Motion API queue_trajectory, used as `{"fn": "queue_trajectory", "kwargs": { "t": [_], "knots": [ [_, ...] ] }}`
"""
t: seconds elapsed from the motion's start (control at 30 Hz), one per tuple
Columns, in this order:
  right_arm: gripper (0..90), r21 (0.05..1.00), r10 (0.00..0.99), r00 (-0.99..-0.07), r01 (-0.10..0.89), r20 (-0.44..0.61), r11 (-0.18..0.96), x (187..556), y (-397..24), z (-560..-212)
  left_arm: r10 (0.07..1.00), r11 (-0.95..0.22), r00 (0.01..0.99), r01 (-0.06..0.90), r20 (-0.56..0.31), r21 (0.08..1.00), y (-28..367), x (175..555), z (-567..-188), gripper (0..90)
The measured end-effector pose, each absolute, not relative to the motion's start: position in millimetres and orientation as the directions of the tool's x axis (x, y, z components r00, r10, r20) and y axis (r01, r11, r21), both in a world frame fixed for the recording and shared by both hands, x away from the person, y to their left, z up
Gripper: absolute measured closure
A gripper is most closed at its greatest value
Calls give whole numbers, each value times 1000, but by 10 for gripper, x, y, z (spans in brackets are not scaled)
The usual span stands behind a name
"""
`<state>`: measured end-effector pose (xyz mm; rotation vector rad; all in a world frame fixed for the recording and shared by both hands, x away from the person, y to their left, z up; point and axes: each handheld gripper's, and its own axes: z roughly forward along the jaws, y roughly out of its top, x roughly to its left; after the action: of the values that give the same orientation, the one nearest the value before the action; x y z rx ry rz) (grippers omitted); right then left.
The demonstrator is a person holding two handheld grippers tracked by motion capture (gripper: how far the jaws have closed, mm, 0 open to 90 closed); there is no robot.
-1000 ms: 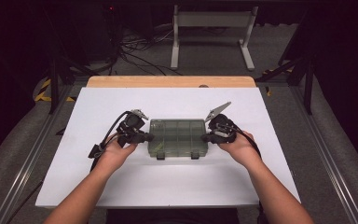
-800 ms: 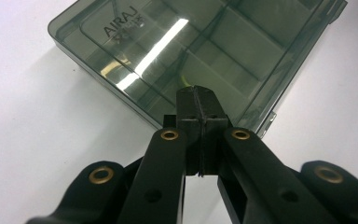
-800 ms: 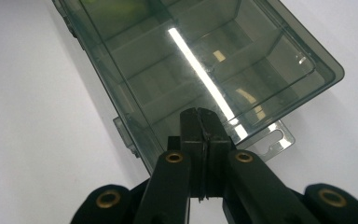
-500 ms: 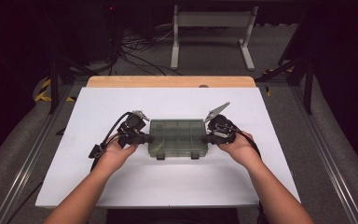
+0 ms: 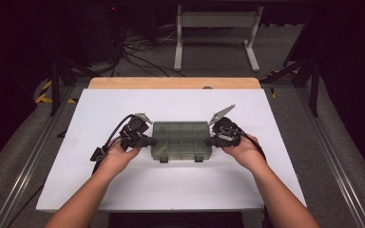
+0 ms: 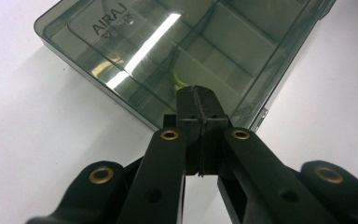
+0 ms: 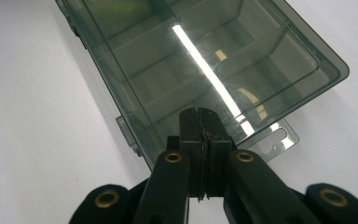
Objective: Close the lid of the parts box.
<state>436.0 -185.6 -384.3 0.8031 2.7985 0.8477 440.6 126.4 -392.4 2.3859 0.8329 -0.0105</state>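
Bracketing a smoky, see-through compartment box (image 5: pixel 180 140) from both short ends, the two hands look set to steady or square it up on the white tabletop (image 5: pixel 180 190) rather than lift it. At the 9 o'clock end of the box in the high view sits the left gripper (image 5: pixel 148 141), its cable looping back toward the forearm; the left gripper view has its fingers (image 6: pixel 199 105) pressed flat together with nothing between them, the joined tips just at the box's near rim. Whether the tips actually touch the plastic I cannot tell.

The box lies flat near the middle of the tabletop, lid shut, its long axis running from 9 o'clock to 3 o'clock across the person's front. Two small latch tabs stick out of the long edge at 6 o'clock, so the opening side faces the person and the hinge side points away toward 12 o'clock. Dividers inside split it into rows of cells, and a small yellow-green piece (image 6: pixel 177 83) shows through the lid just ahead of the left fingertips.

At the 3 o'clock end the right gripper (image 5: pixel 210 141) mirrors the left, a grey plate rising from it toward 12 o'clock. Its fingers (image 7: pixel 200 122) are likewise closed on each other, gripping nothing, aimed at the box end beside a clear hanging tab (image 7: pixel 279 137). Closed tips on opposite ends suit pushing or pinning the box between them.
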Motion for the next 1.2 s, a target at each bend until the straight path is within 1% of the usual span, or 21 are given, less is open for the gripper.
{"fn": "queue_trajectory", "kwargs": {
  "t": [0.1,0.17,0.2,0.23,0.3,0.53,0.57,0.6,0.7,0.77,0.87,0.9,0.93,0.97,1.0,1.07,1.2],
  "knots": [
    [897,546,518,-854,455,46,703,4356,-1859,-3847,559,-618,804,567,-204,545,1259,4400,-3929,897],
    [890,540,517,-854,457,46,707,4356,-1857,-3859,563,-642,806,565,-180,518,1224,4391,-3957,897],
    [890,526,517,-855,457,37,718,4354,-1849,-3879,550,-637,813,555,-189,535,1222,4389,-3974,897],
    [889,534,520,-853,458,40,710,4346,-1849,-3890,548,-633,812,559,-200,535,1219,4384,-3979,897],
    [889,535,516,-856,455,41,712,4347,-1862,-3890,536,-643,822,546,-194,537,1207,4390,-3988,897],
    [888,539,517,-855,454,39,710,4343,-1873,-3893,537,-645,822,545,-191,536,1202,4389,-3987,897],
    [885,539,517,-855,454,40,709,4342,-1874,-3893,545,-639,818,549,-187,538,1195,4380,-3988,897],
    [878,541,516,-855,454,41,708,4342,-1874,-3894,534,-652,828,531,-169,541,1198,4388,-3985,897],
    [857,546,517,-855,453,42,705,4339,-1872,-3896,546,-640,819,542,-174,544,1191,4370,-3983,897],
    [848,546,517,-855,451,37,706,4335,-1869,-3891,548,-634,821,532,-160,561,1208,4364,-3959,890],
    [804,576,529,-848,449,33,683,4322,-1882,-3857,550,-605,817,534,-175,591,1244,4340,-3912,829],
    [794,587,528,-848,442,28,678,4319,-1884,-3847,543,-592,821,524,-177,613,1264,4322,-3884,805],
    [794,587,528,-848,442,28,678,4319,-1884,-3847,543,-592,821,524,-177,613,1264,4322,-3884,746],
    [771,600,529,-848,436,26,671,4304,-1890,-3823,542,-581,823,513,-169,632,1285,4300,-3853,746],
    [722,619,528,-849,428,25,659,4291,-1894,-3798,539,-568,824,509,-175,647,1298,4285,-3836,688],
    [640,648,532,-847,417,21,638,4264,-1899,-3763,530,-546,829,495,-180,676,1335,4261,-3802,604],
    [514,704,532,-847,378,0,601,4201,-1922,-3698,501,-505,843,471,-198,723,1408,4192,-3757,437]
  ]
}}
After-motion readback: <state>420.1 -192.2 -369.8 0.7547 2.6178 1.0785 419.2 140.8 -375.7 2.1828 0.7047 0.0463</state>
